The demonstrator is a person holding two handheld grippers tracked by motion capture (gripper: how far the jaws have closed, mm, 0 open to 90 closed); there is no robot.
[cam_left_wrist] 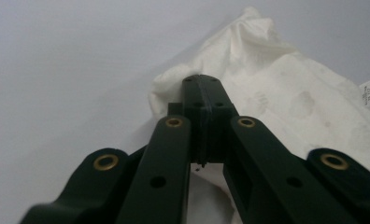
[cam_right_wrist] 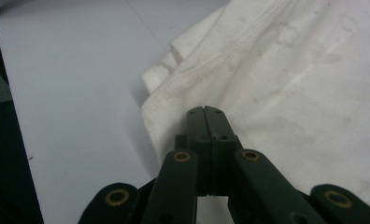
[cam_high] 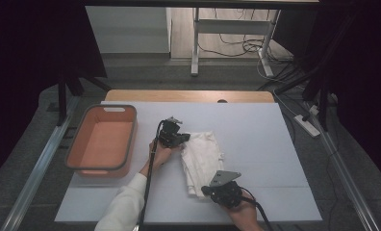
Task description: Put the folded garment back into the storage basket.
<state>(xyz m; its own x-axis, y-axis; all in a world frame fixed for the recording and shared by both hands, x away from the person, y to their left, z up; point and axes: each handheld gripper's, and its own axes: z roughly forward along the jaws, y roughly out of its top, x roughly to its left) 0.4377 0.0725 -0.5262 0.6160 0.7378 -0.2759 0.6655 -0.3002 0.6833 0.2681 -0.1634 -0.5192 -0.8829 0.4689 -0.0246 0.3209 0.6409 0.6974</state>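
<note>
Folded white cloth lying near the middle of the white table top, running from about 11 o'clock down to 5 o'clock in the high view. Left gripper at the cloth's far corner, roughly 10 o'clock of the fabric, held by the left hand with a white sleeve coming in from the bottom edge. Right gripper at the near end of the cloth, about 6 o'clock of it, with a grey three-cornered plate on top and the right hand behind.

In the left gripper view, jaws pressed flat together with no gap – tips of the left gripper resting over the cloth's bunched corner; whether any fabric is pinched between them cannot be told. A small label at 3 o'clock on the cloth's edge.

In the right gripper view, jaws likewise closed tight – tips of the right gripper lying on the cloth just inside a stitched hem; pinch of fabric not discernible.

Orange basin with a grey rim at 9 o'clock on the table, well apart from the cloth.
</note>
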